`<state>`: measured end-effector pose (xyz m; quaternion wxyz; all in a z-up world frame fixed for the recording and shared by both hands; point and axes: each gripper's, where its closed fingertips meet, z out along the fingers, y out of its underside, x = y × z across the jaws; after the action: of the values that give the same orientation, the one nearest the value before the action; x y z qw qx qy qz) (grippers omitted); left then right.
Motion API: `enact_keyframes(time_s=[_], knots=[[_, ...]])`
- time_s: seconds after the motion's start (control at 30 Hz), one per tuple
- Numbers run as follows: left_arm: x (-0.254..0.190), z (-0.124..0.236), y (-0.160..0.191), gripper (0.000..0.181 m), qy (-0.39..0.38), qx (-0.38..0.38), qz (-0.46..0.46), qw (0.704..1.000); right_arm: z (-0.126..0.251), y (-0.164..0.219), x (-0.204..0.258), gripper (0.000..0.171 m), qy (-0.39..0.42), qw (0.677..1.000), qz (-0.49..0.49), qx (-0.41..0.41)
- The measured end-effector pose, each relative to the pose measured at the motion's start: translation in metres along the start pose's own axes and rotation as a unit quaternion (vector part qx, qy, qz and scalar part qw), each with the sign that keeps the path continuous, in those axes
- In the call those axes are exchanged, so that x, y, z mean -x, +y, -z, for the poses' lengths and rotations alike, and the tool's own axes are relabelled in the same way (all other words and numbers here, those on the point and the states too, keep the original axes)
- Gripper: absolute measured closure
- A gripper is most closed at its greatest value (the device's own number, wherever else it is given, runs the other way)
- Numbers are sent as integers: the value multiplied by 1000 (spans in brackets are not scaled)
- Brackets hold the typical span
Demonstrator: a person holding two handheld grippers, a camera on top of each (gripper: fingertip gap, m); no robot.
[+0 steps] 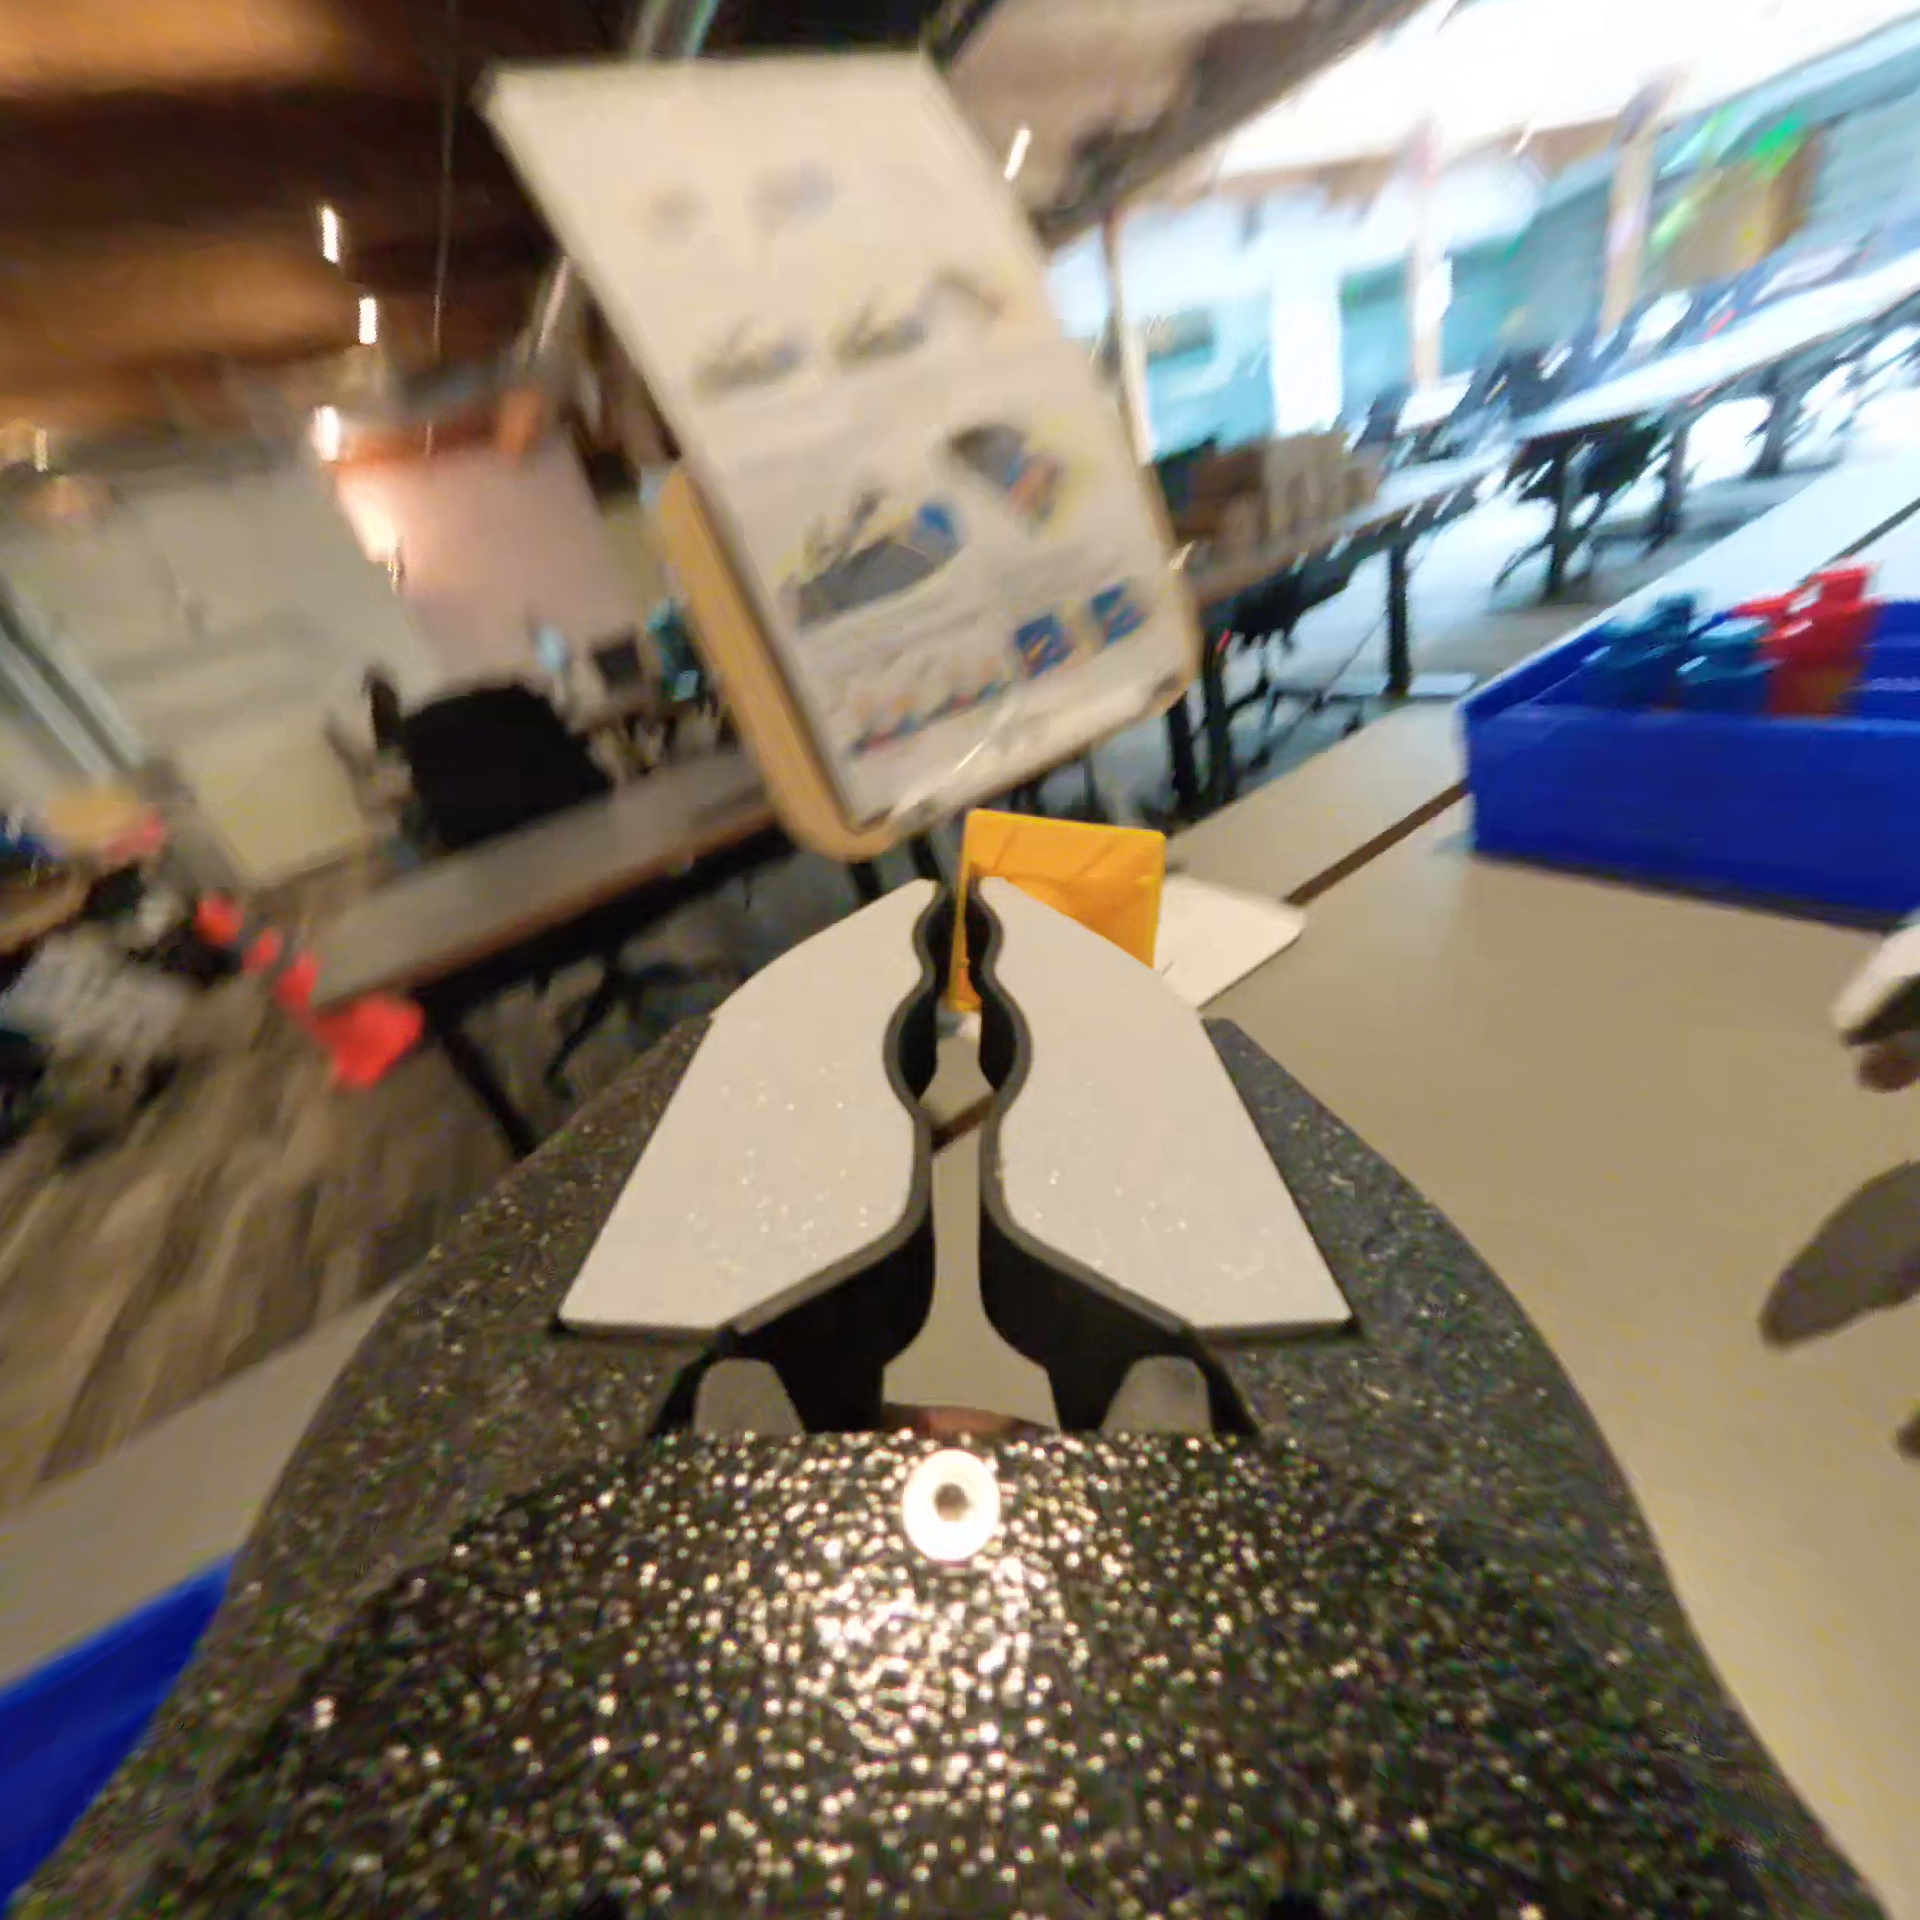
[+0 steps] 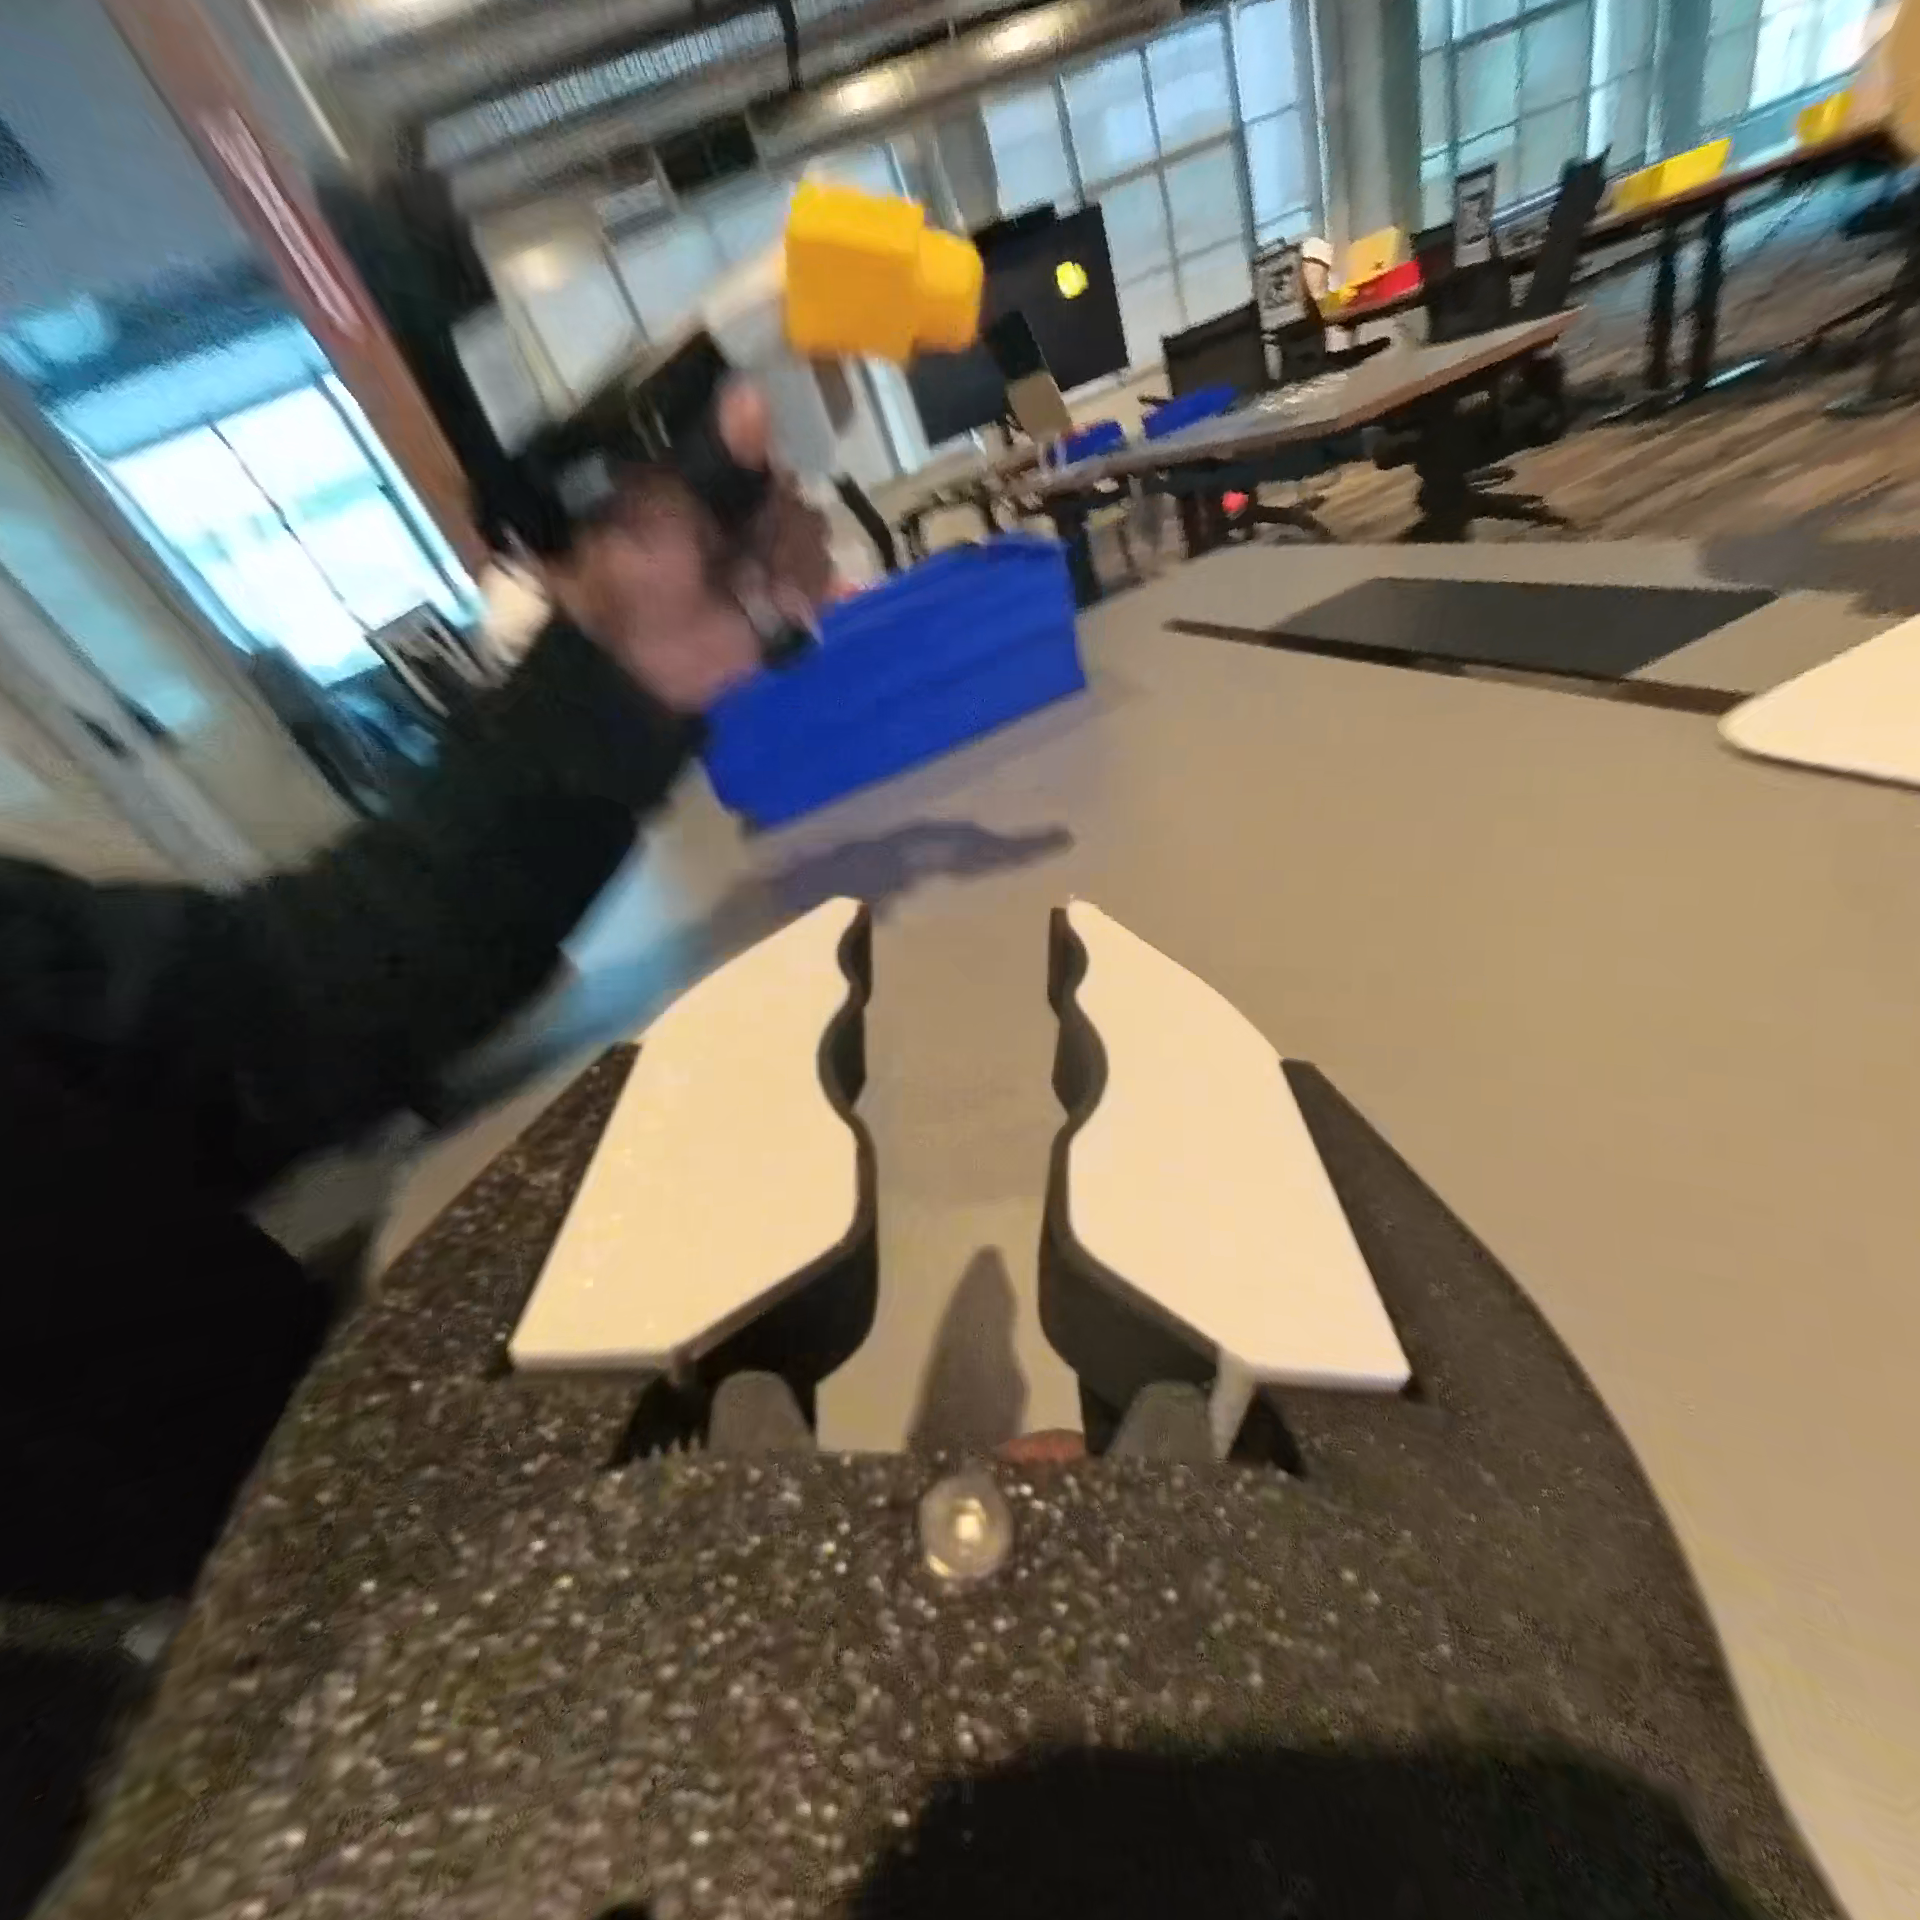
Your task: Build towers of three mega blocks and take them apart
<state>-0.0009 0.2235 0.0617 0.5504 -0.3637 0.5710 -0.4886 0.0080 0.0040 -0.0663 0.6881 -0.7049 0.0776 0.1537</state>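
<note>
My left gripper (image 1: 961,899) is shut on a yellow mega block (image 1: 1070,878), pinched by its edge at the fingertips and held in the air above the grey table (image 1: 1507,1039). The same yellow block (image 2: 878,272) shows blurred and raised high in the right wrist view, carried by the other gripper and a hand in a dark sleeve (image 2: 343,935). My right gripper (image 2: 961,920) is open and empty, low over the bare grey table (image 2: 1351,935).
A blue bin (image 1: 1683,790) holding red and blue blocks (image 1: 1808,649) stands at the right. Another blue bin (image 2: 899,675) sits on the table's far left. A picture card on a stand (image 1: 862,436) rises behind the yellow block. White paper (image 1: 1226,935) lies beyond it.
</note>
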Motion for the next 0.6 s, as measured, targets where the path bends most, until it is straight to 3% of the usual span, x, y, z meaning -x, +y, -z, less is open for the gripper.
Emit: enact_keyframes(time_s=[0.13,0.3,0.47,0.6], knots=[[-100,-35,3,180,28,-123,-56,990,-23,-26,5,122,-102,978,-177,-45],[-173,-38,14,179,41,-163,-137,976,-23,-31,-16,123,-164,918,-340,-120],[-203,-36,19,179,59,-180,-160,969,-16,-28,-17,125,-207,889,-386,-132],[-201,-38,22,179,53,-179,-154,970,-14,-31,-1,121,-252,881,-381,-123]])
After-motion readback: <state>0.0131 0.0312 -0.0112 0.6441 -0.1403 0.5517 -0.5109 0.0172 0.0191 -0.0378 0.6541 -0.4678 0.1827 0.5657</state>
